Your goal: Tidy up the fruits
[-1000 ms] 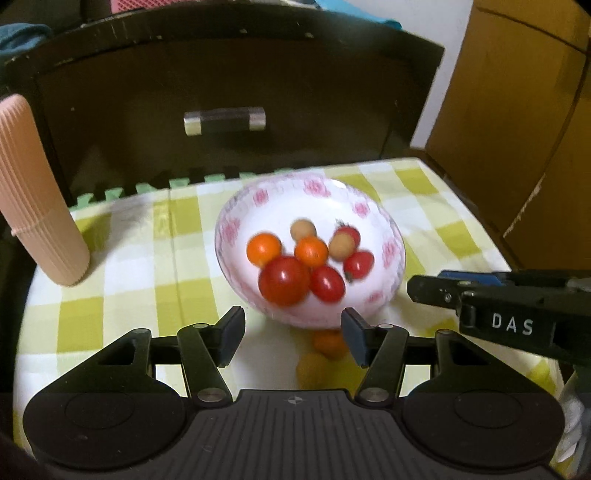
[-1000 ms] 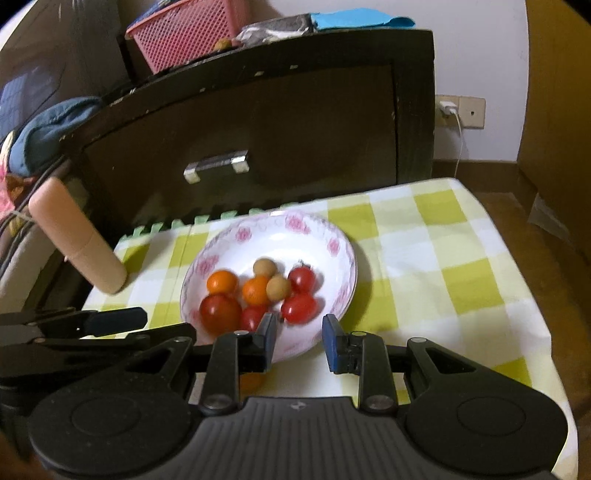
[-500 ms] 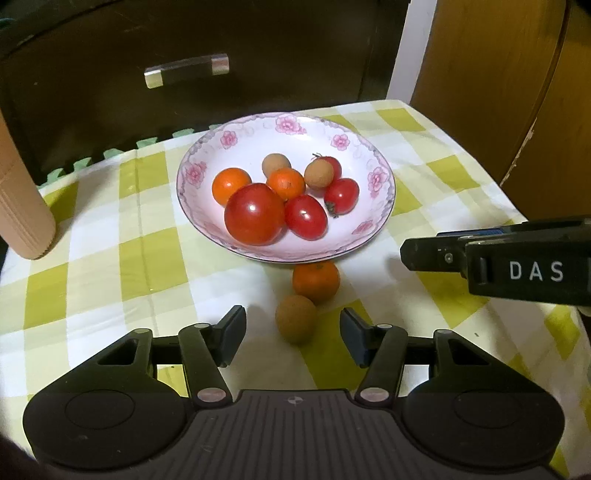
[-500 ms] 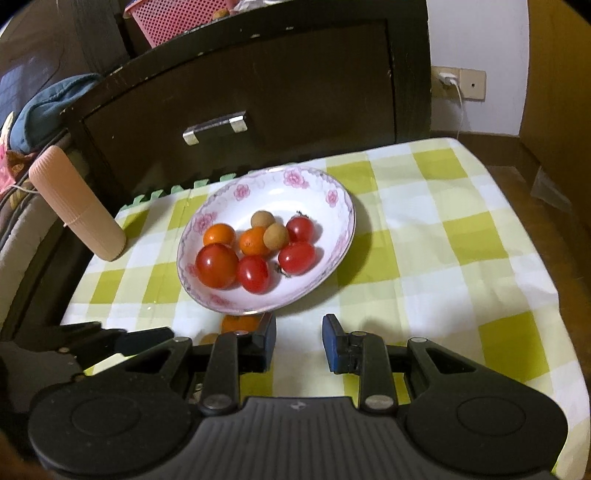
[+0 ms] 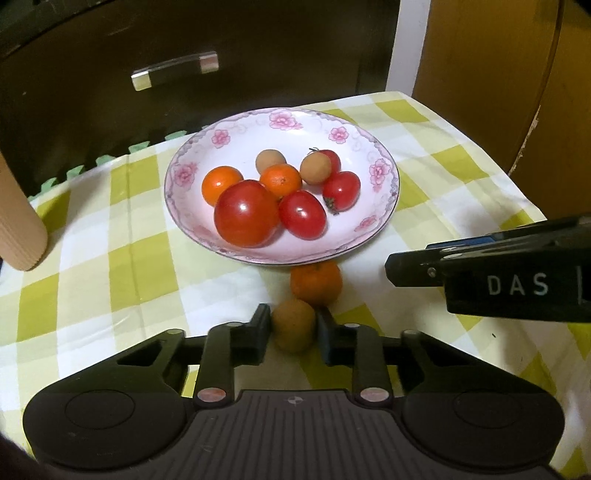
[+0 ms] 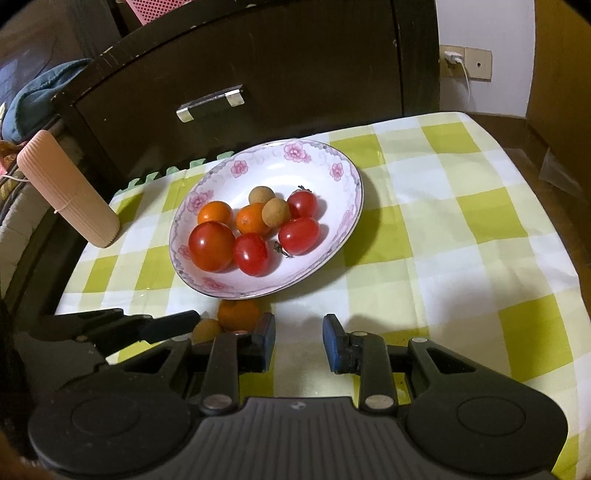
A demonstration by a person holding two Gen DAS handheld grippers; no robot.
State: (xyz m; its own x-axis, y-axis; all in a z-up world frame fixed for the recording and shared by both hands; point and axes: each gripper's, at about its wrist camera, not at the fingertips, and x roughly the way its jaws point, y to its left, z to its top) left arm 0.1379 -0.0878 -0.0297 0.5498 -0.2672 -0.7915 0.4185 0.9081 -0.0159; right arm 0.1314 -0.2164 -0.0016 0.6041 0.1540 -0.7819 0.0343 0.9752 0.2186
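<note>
Two pads of the left gripper [image 5: 293,328] clamp a brown longan [image 5: 294,325] beside a small orange [image 5: 316,282]. Only the right wrist view shows the right gripper [image 6: 299,341], jaws nearly together on nothing.

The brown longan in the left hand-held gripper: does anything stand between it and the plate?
Yes. A small orange lies on the cloth directly between the brown longan and the near rim of the plate.

From my right wrist view, my own finger hides most of the brown fruit [image 6: 207,329] at lower left. The pink basket [image 6: 155,4] is cut off by the top edge, contents unseen.
</note>
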